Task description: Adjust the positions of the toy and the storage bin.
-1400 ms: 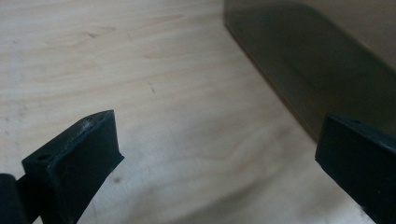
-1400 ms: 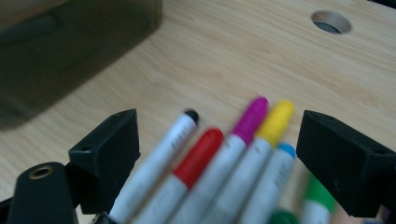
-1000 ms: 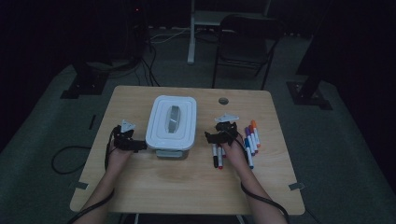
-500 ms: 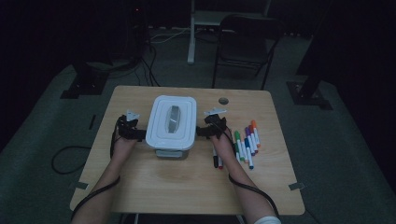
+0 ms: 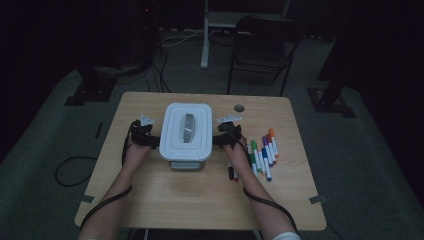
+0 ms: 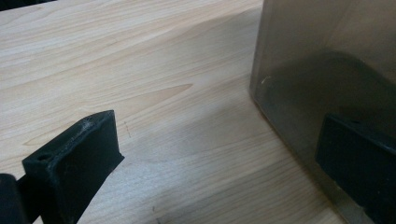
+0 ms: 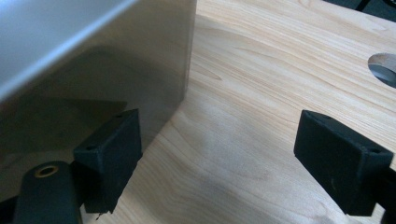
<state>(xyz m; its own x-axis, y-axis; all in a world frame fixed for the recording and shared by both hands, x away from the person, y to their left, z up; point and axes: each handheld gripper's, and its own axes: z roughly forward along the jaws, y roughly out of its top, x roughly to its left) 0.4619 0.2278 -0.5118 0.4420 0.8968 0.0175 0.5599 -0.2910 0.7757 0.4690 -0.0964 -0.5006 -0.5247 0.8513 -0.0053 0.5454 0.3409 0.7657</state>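
Observation:
A white lidded box (image 5: 187, 132) with a grey handle on its lid stands at the table's middle. My left gripper (image 5: 153, 141) sits open at the box's left side. In the left gripper view that gripper (image 6: 215, 158) has one jaw against the box's translucent wall (image 6: 327, 56) and the other over bare wood. My right gripper (image 5: 219, 140) is open at the box's right side. Seen from the right gripper view, this gripper (image 7: 219, 149) has its left jaw beside the box wall (image 7: 93, 70).
Several coloured markers (image 5: 262, 152) lie in a row right of my right hand, and a dark one (image 5: 231, 171) lies nearer the front. A round cable hole (image 5: 239, 107) (image 7: 385, 67) is in the table behind my right gripper. A folding chair (image 5: 260, 45) stands beyond the table.
Both grippers have moved inward to the box's sides. The right one has left the markers and gone left; the left one has shifted right.

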